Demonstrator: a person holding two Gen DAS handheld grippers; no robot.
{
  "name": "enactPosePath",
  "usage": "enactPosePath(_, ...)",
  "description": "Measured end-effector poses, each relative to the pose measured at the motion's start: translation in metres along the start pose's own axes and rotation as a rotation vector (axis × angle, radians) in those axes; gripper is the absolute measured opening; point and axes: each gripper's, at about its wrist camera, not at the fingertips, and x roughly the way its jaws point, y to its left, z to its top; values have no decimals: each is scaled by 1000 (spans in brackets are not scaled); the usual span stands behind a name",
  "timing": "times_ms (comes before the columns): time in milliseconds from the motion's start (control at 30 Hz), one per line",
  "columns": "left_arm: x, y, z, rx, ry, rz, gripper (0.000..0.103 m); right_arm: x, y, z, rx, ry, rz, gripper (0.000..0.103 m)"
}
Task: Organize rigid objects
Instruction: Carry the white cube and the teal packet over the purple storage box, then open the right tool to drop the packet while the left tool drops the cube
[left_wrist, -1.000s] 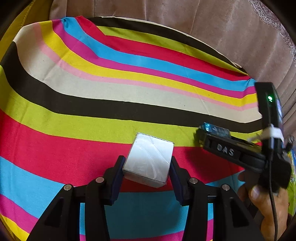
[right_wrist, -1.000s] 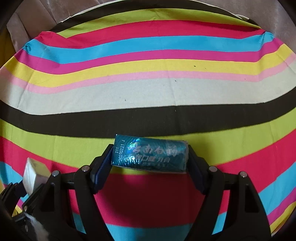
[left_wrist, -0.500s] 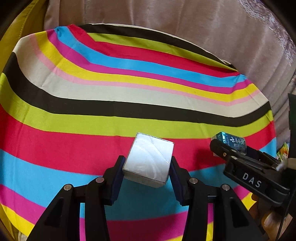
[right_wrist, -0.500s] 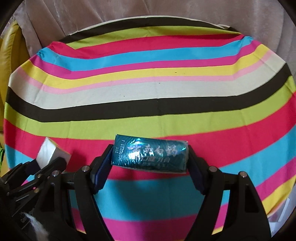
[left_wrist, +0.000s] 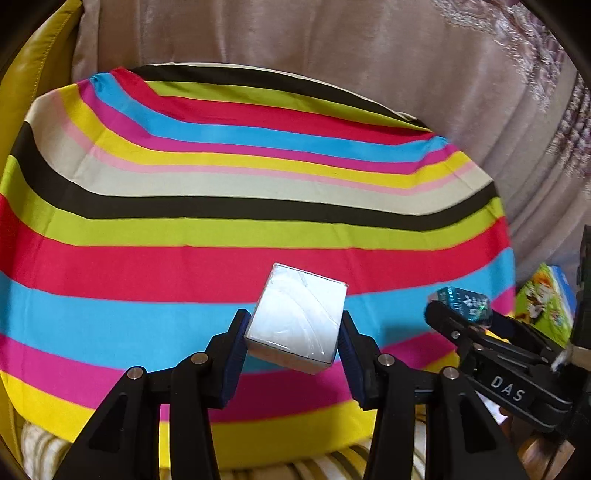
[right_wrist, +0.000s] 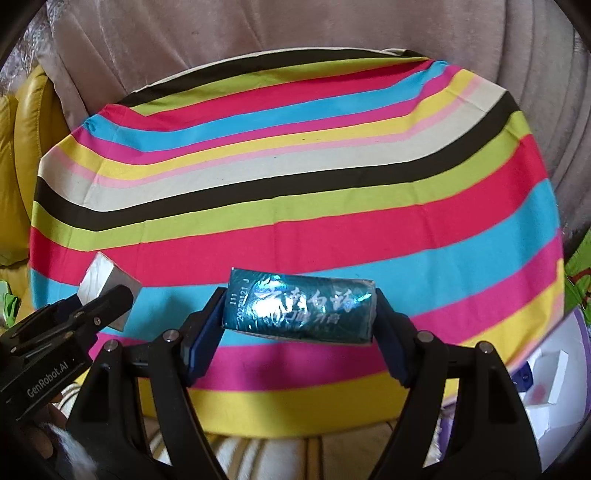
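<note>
Clamped between the blue pads of the left gripper (left_wrist: 293, 334): a silvery white box (left_wrist: 297, 321), tilted, held above the striped cloth (left_wrist: 184, 258). Clamped end to end in the right gripper (right_wrist: 299, 314): a teal foil-wrapped pack (right_wrist: 299, 308), also off the cloth. Printed characters partly lost in glare. Beyond the cloth's right edge, a green carton (left_wrist: 546, 306), half hidden behind the right gripper.

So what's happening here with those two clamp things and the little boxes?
A person is holding a two-finger gripper in each hand above a striped cloth. The left gripper clamps a small silver box; the right gripper clamps a teal packet. Both items are off the cloth, neither set down.
</note>
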Motion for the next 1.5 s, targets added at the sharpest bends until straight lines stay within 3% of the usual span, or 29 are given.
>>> enactPosePath(300,-19,-65,-27,86,48,-132,48,-48,-35,-30,31,-15,-48,77)
enactPosePath(800,-23,-190,-81,289,203,-325,48,-131,-144,-95,168,-7,-218,77)
enactPosePath(1133,-15,-252,-109,409,278,-356,48,-163,-198,-133,266,5,-299,77)
enactPosePath(1500,-5,-289,-128,490,318,-342,48,-173,-240,-165,367,31,-351,77)
